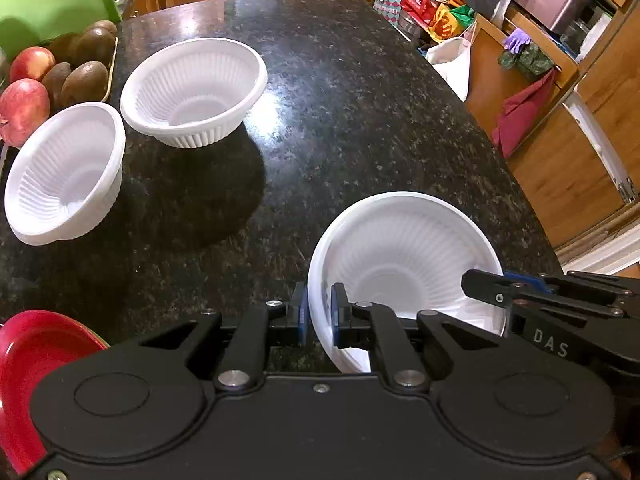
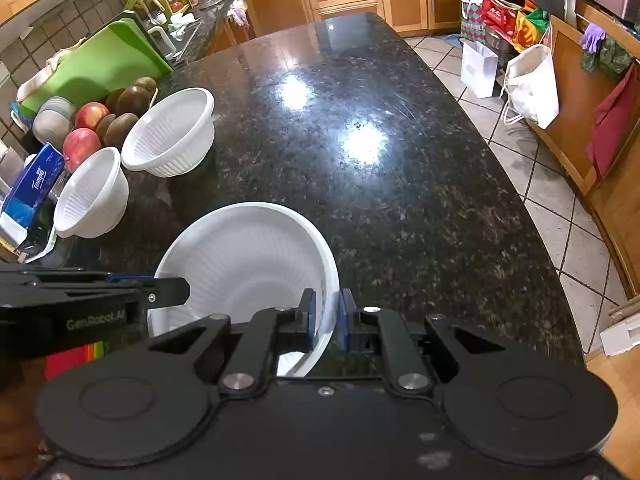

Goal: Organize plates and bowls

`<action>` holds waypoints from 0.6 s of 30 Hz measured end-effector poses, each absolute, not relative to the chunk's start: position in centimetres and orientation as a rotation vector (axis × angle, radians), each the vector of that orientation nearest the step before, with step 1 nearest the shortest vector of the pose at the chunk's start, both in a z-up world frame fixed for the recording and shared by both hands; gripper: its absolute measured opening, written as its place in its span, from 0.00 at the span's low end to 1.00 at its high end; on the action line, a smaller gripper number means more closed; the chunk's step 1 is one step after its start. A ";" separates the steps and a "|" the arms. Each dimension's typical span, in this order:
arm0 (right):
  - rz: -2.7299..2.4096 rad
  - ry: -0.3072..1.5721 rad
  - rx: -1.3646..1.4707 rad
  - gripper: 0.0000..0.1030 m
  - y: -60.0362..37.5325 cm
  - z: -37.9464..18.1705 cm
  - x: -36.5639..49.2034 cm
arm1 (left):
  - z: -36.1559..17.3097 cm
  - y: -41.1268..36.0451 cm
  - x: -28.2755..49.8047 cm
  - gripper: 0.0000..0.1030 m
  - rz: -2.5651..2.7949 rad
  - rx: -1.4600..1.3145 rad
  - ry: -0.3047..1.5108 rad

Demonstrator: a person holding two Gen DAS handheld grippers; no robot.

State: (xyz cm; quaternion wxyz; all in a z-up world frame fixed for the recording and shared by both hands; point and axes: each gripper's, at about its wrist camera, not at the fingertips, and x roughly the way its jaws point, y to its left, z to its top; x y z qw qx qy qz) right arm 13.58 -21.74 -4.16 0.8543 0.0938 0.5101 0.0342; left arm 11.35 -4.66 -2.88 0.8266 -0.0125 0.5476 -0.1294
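Much of what you hold is hidden: each black gripper body fills the lower part of its own view and covers the near side of the white ribbed bowl point(image 1: 404, 252). At the lower left of the left wrist view a red plate point(image 1: 36, 344) is cut off by the frame edge and the gripper, and the right wrist view shows only a sliver of coloured edges there, so you cannot count what lies in that stack. The fruit beside the far bowls is partly cut off too.

You have three white bowls in sight: the one you carry and two more point(image 1: 196, 88) point(image 1: 66, 172) standing near each other on the dark granite counter point(image 1: 360, 100), close to two red apples point(image 1: 24, 110) and several kiwis point(image 1: 82, 80). A blue tissue pack point(image 2: 34, 188) lies past them.

Both your grippers point steeply down over the counter's near end. Your left gripper point(image 1: 319, 316) is clamped on the bowl's left rim, one blue pad inside and one outside. Your right gripper point(image 2: 326, 320) pinches the opposite rim likewise, so the bowl hangs between them, tilted.
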 end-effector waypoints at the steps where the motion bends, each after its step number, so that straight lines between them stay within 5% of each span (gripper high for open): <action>1: 0.070 1.072 0.197 0.13 -21.7 -4.2 13.6 | -3.0 -4.6 11.3 0.15 -0.276 -0.028 1.165; 18: 0.013 1.003 0.217 0.20 -22.6 -3.4 12.5 | -2.6 -3.4 10.8 0.20 -0.310 -0.072 1.149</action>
